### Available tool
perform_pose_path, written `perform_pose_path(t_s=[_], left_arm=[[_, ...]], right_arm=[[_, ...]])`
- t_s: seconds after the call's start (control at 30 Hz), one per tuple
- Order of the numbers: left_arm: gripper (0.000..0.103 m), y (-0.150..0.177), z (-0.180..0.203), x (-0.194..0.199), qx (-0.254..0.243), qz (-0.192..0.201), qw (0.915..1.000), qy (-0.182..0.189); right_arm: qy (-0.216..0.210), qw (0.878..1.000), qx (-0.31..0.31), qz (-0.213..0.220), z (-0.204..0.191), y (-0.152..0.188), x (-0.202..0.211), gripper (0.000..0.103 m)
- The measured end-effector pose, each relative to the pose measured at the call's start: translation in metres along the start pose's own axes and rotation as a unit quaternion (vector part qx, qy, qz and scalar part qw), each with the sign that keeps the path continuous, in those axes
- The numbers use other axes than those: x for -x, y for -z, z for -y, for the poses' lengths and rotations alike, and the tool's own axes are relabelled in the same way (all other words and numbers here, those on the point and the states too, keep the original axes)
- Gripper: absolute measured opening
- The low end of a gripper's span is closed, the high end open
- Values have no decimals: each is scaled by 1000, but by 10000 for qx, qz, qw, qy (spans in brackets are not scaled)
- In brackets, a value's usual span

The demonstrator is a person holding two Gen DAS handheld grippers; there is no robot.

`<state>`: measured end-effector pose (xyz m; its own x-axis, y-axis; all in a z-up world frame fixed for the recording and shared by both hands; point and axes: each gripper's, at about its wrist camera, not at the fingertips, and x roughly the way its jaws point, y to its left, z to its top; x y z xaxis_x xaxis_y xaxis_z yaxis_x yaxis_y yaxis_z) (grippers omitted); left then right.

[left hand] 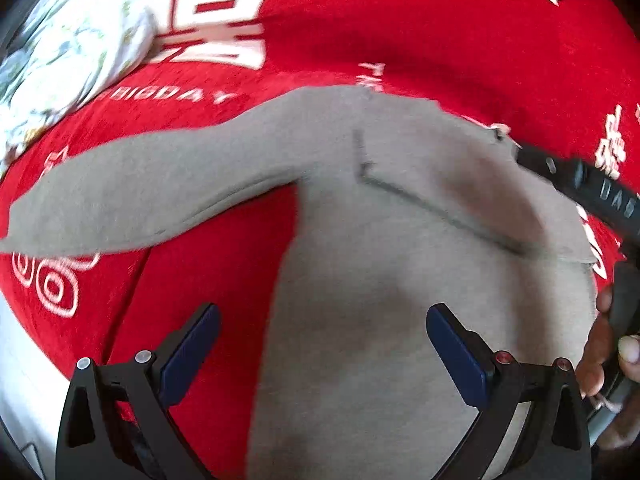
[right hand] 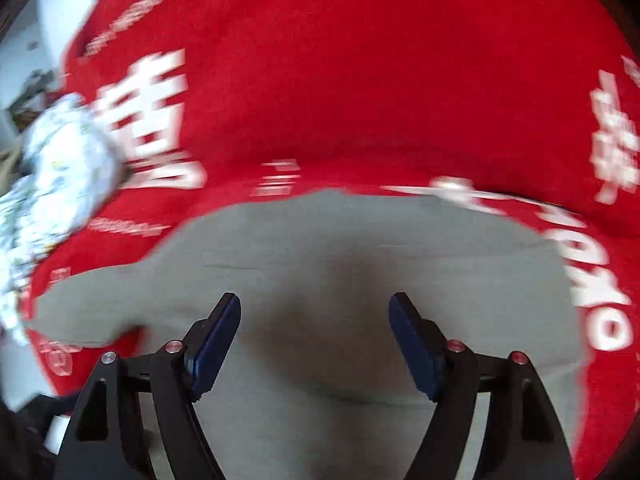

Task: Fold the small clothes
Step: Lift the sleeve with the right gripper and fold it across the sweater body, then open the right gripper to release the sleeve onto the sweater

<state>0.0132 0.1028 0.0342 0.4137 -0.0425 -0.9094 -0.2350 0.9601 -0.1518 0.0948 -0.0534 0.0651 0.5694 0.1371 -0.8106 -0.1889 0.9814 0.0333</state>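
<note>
A broad red fabric cover printed with large white characters and lettering (left hand: 420, 40) spreads across the whole working surface, which gives the clothes a flat, high-contrast bed to be laid out on; whether a counter or something softer lies beneath it cannot be told.

On it, nearest both cameras, lies the small plain grey knit top (left hand: 380, 260), spread flat with its body toward the near edge and one long sleeve (left hand: 132, 196) reaching out to the left in the left wrist view. The opposite side seems already turned inward over the body, judging by the diagonal seam and fold line across the chest, so the garment looks partway through folding, with the outstretched sleeve probably the part left to bring in.

Well apart from it, at the far left corner of the cover, sits a bunched white cloth with a pale floral print (left hand: 68, 56), likely another piece set aside so it stays clear of the folding area.

The left gripper (left hand: 324, 344) hangs over the grey body with its blue-padded jaws spread wide and nothing between them. The right gripper (right hand: 316, 332) is likewise parted above the cloth, gripping nothing; its dark body and the person's hand (left hand: 608, 344) around the handle show at the right edge of the left view.
</note>
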Motion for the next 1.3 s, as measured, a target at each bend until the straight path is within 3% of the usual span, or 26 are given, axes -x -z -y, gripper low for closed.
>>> perform_pose_path(t_s=[0.13, 0.3, 0.43, 0.47, 0.6, 0.67, 0.73, 0.8, 0.83, 0.9, 0.97, 1.03, 1.07, 1.1, 1.2, 1.3], left_arm=[[103, -19, 40, -3, -329, 48, 9993, 177], [103, -51, 80, -38, -422, -153, 9984, 333], [103, -67, 92, -82, -457, -491, 9976, -161], [103, -69, 93, -84, -506, -372, 9977, -270], [103, -69, 93, -77, -406, -300, 9983, -302], [103, -65, 94, -76, -387, -250, 9985, -299], [103, -58, 98, -76, -535, -135, 9976, -429], [103, -53, 98, -74, -515, -102, 9976, -446], [103, -51, 95, -69, -441, -140, 9981, -399], [103, -45, 88, -60, -373, -94, 9985, -396], [103, -36, 76, -48, -347, 88, 9979, -535], [103, -28, 59, -41, -219, 157, 9980, -580], [103, -24, 43, -37, -79, 175, 9979, -624], [103, -21, 28, -34, 75, 190, 9975, -673], [103, -14, -34, -24, 770, 242, 9932, -837], [103, -2, -110, -15, 1723, 299, 9787, -1074]], right_arm=[[676, 9942, -773, -310, 88, 14, -10, 80], [926, 9871, -1227, -458, 150, 32, -30, 79], [1033, 9887, -1012, -390, 156, 21, -48, 87], [994, 9889, -1037, -392, 156, 19, -50, 89], [1114, 9888, -858, -499, 147, 16, -43, 94], [873, 9931, -744, -239, 133, 23, -29, 94], [623, 9959, -586, -308, 115, 36, -24, 94], [733, 9950, -457, -491, 103, 50, -26, 94], [920, 9947, -300, -343, 95, 56, -21, 94], [1097, 9935, -250, -147, 87, 65, -6, 95], [864, 9953, -425, 43, 81, 75, 9, 95], [599, 9974, -388, -89, 75, 84, 3, 99], [567, 9976, -275, -290, 70, 91, -7, 101], [731, 9972, -59, -163, 66, 92, -9, 102], [750, 9971, -12, -134, 62, 92, -9, 103], [691, 9975, -55, -116, 66, 93, -8, 103]])
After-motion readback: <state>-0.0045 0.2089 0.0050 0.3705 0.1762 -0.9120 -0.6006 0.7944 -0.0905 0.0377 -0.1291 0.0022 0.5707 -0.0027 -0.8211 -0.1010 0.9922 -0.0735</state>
